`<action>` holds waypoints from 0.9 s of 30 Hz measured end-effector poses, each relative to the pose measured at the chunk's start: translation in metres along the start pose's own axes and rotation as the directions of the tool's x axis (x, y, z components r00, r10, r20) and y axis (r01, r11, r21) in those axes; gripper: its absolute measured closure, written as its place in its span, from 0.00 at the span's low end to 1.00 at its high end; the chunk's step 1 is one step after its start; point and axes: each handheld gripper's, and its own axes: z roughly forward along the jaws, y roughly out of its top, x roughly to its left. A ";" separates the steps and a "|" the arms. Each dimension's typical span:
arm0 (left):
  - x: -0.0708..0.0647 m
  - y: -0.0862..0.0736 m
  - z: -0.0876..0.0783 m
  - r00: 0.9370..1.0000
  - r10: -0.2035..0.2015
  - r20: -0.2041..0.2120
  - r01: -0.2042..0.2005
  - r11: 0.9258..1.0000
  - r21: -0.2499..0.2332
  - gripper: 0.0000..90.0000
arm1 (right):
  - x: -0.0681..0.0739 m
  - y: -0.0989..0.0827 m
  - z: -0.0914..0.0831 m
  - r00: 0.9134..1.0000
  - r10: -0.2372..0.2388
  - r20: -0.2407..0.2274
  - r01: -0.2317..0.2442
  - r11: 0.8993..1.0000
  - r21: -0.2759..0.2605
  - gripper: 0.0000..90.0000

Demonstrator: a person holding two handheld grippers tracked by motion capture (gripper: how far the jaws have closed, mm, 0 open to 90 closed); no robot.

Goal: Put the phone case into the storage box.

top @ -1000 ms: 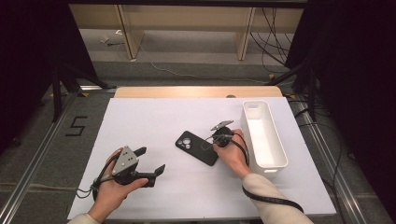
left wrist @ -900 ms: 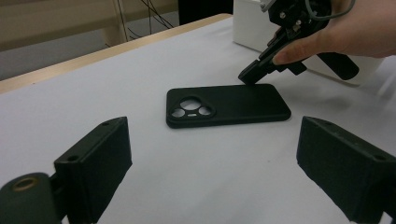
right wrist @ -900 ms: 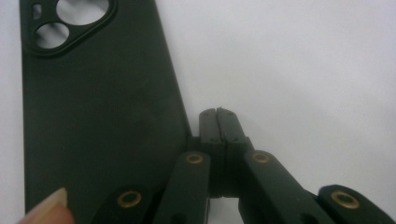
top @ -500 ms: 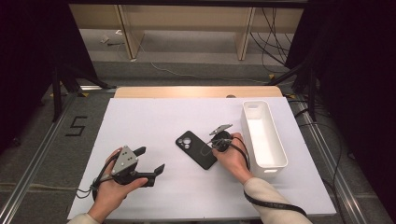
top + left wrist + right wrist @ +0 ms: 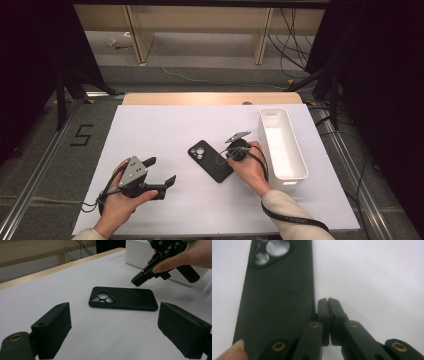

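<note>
While the black phone case (image 5: 210,160) lies camera-side up on the white tabletop (image 5: 165,125), the right tongs (image 5: 328,301) sit clenched on nothing, tips just beside its long edge. Left tongs (image 5: 161,171) rest near the front edge, jaws spread wide. A white bin (image 5: 295,150) stands right of the case.

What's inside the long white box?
The white box looks empty in the high view: just its bare white bottom. The strip along its near wall is hidden by the rim. The black phone lies outside it on the table.
</note>
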 end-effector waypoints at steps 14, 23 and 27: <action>0.000 0.000 0.001 1.000 -0.004 0.001 0.004 1.000 0.000 0.13 | 0.019 0.031 -0.009 0.986 -0.102 -0.134 0.098 0.995 -0.033 0.42; 0.000 0.000 0.001 1.000 -0.005 0.003 0.005 1.000 -0.001 0.13 | 0.028 0.041 0.005 0.986 -0.091 -0.140 0.106 0.989 0.101 0.05; 0.000 0.000 0.001 1.000 -0.006 0.003 0.006 1.000 -0.001 0.13 | 0.030 0.044 0.013 0.984 -0.094 -0.154 0.116 0.983 0.141 0.02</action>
